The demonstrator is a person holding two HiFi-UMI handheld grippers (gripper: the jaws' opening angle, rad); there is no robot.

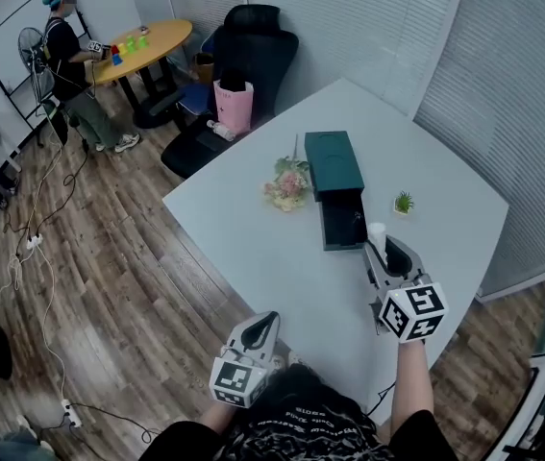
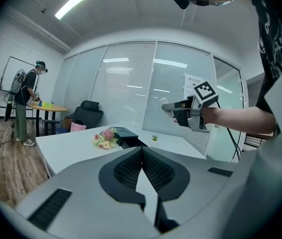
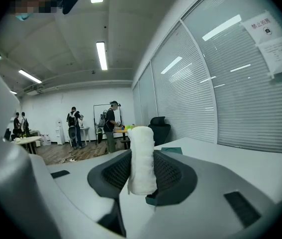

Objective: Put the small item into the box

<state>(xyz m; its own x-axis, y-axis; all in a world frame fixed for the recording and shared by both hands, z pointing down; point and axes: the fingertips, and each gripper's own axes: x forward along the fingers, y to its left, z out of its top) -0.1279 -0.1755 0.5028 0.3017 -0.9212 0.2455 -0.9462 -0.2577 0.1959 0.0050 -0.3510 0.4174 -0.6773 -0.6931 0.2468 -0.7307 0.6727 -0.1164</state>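
A small white roll (image 3: 141, 159) stands upright between the jaws of my right gripper (image 3: 141, 171), which is shut on it. In the head view this roll (image 1: 378, 234) shows at the tip of the right gripper (image 1: 383, 252), just right of the dark green box (image 1: 343, 218), whose tray is pulled out from under its lid (image 1: 333, 159). My left gripper (image 1: 261, 329) hangs low off the table's near edge; its jaws (image 2: 141, 151) meet at the tip with nothing between them. From the left gripper view, the right gripper (image 2: 184, 111) is held above the white table (image 2: 71, 143).
A bunch of flowers (image 1: 287, 184) lies left of the box and a tiny potted plant (image 1: 404, 202) stands to its right. A black office chair (image 1: 243, 60) and a pink bag (image 1: 234, 106) are beyond the table's far corner. A person (image 1: 72, 63) stands at a round table.
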